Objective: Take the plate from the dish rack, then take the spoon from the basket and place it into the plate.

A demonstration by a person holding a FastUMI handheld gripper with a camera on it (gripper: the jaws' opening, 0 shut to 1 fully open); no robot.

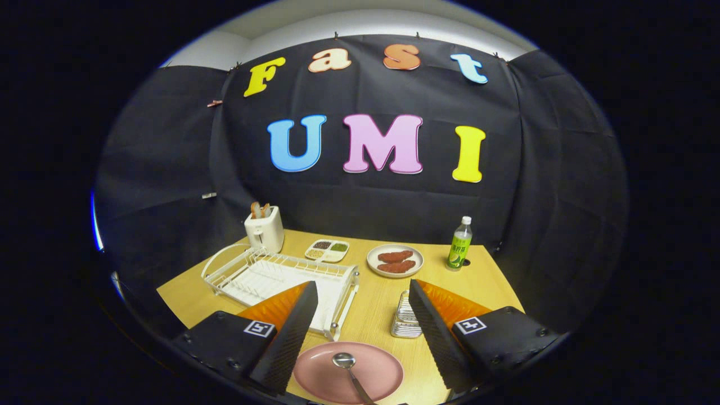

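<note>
A pink plate (368, 372) lies flat on the wooden table, low between my fingers. A metal spoon (349, 367) rests in it, bowl toward the far side, handle running back under me. My gripper (363, 301) hangs open above the plate with nothing between its fingers. The white wire dish rack (264, 273) stands beyond the left finger with no dish in it. A small metal basket (405, 322) sits just inside the right finger, partly hidden by it.
A white toaster (264, 229) with bread stands at the back left. A divided snack tray (328, 251), a plate of sausages (395, 260) and a green bottle (459, 243) line the far side of the table (489, 281).
</note>
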